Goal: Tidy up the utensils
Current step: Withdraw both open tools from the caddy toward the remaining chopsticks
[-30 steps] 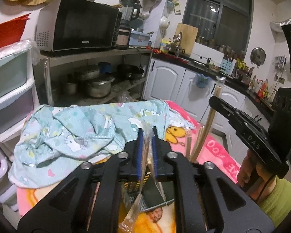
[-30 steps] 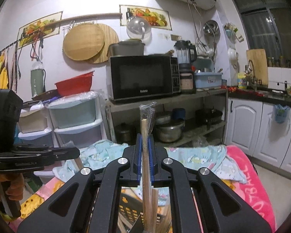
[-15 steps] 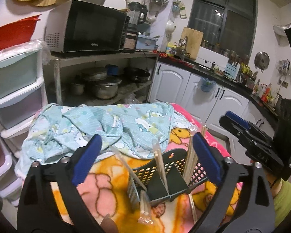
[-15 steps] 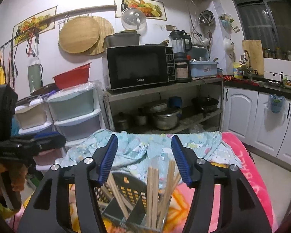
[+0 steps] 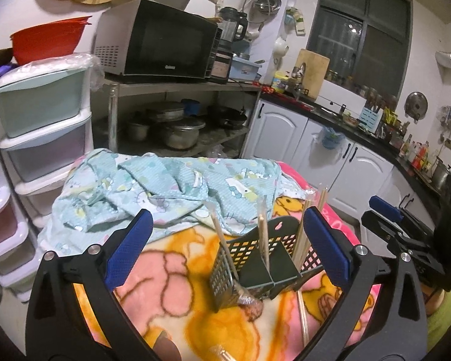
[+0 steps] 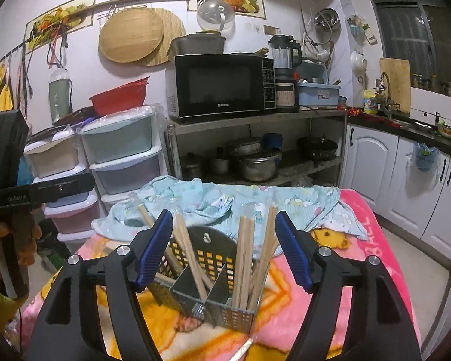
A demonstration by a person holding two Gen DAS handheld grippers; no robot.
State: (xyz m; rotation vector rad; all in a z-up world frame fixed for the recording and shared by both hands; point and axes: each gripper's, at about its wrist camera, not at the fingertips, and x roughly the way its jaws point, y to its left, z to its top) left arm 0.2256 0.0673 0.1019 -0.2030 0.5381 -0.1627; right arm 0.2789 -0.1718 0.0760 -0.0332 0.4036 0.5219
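Observation:
A dark perforated utensil basket point(image 5: 255, 258) with a divider stands on the cartoon blanket point(image 5: 171, 294). Wrapped wooden chopsticks point(image 5: 263, 240) lean upright in its compartments. In the right wrist view the basket point(image 6: 209, 273) holds several chopsticks point(image 6: 245, 258), some left of the divider, more to the right. My left gripper point(image 5: 225, 249) is open and empty, just above and behind the basket. My right gripper point(image 6: 224, 249) is open and empty, its blue pads straddling the basket from above. A loose chopstick point(image 5: 302, 316) lies on the blanket beside the basket.
A crumpled light-blue cloth point(image 5: 153, 192) lies on the far part of the table. Plastic drawers point(image 5: 39, 138) stand at the left. A metal shelf with a microwave point(image 6: 222, 85) and pots stands behind. White cabinets point(image 6: 406, 180) run along the right.
Both grippers were shut on wrapped chopsticks a second ago. They opened, the chopsticks dropped into the basket, and both grippers have drawn back and up.

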